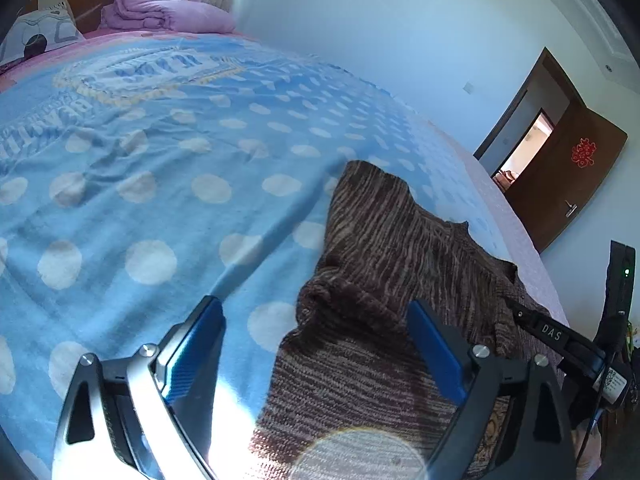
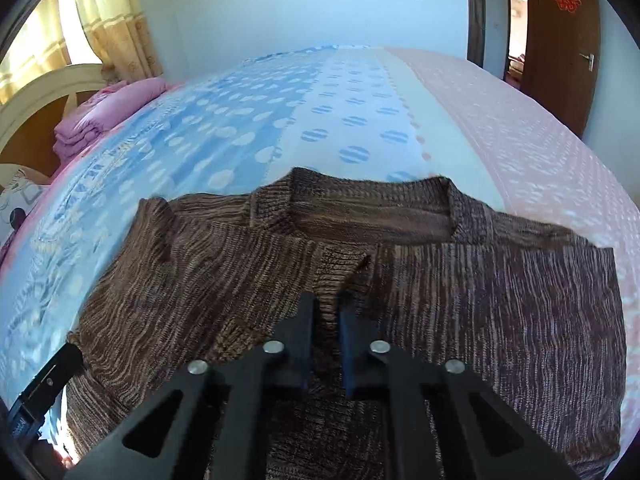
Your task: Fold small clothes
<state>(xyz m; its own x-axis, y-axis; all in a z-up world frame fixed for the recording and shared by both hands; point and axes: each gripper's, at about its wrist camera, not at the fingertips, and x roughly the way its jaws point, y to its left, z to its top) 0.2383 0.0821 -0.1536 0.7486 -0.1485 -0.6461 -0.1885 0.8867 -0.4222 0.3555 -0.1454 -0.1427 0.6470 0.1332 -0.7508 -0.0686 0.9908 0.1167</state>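
Observation:
A brown striped knit sweater point(image 2: 440, 300) lies on the bed with its collar away from me and one side folded over. It also shows in the left wrist view point(image 1: 380, 264). My left gripper point(image 1: 316, 308) is open, its blue pads wide apart, above the sweater's left edge and a bunched fold. My right gripper point(image 2: 328, 300) is over the sweater's middle below the collar; its jaws stand a narrow gap apart with knit fabric between them, and whether they pinch it is unclear. The right gripper's body point(image 1: 560, 336) shows in the left wrist view.
The bed has a blue polka-dot cover point(image 1: 160, 168) and a pink section point(image 2: 520, 128) on the right. Folded purple bedding point(image 1: 168, 10) lies by the headboard. A brown door point(image 1: 560, 184) stands open at the far wall. Curtains point(image 2: 108, 28) hang at the left.

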